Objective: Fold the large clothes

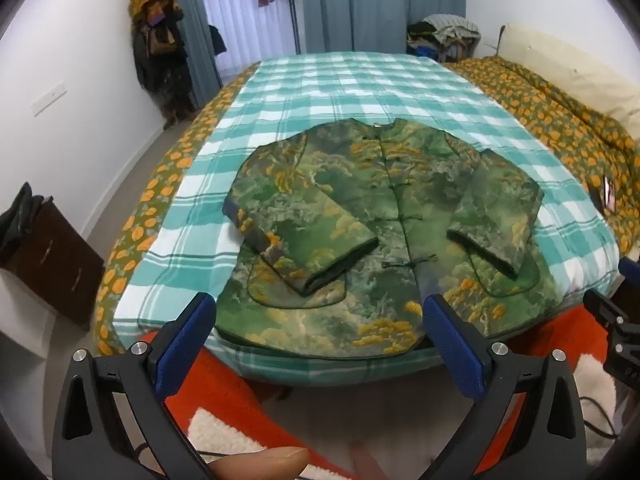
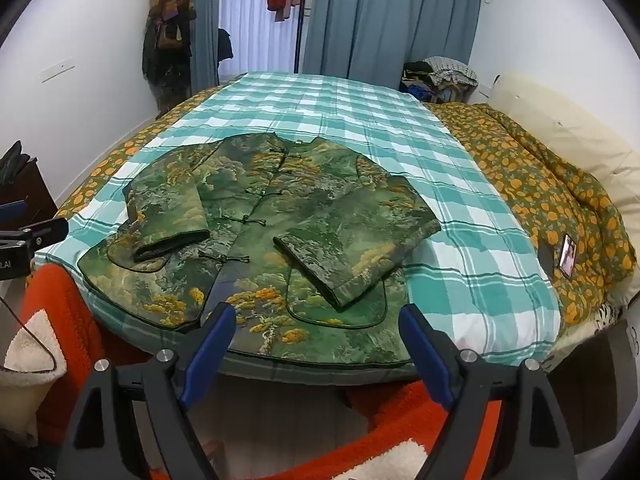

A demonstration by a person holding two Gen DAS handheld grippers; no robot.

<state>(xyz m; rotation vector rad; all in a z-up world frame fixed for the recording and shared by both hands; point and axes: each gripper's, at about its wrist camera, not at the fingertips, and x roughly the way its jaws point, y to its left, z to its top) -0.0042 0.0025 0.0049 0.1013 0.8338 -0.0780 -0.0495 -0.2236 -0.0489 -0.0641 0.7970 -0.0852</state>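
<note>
Done: jacket (image 1: 360, 216) lying flat at frame centre, both sleeves crossed inward.
Left: I'm still needing to fold the body.
Tongs: I'm holding left gripper (image 1: 320, 340) and right gripper (image 2: 316, 344) spread wide, gripping nothing.

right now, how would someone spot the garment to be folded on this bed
Find the bed with the teal and white checked blanket. Near its front edge lies a green quilted jacket, front up, with both sleeves folded in over the chest. Its green landscape print with orange trees and its row of knot buttons set it apart from the orange-flowered quilt beside it.
</note>
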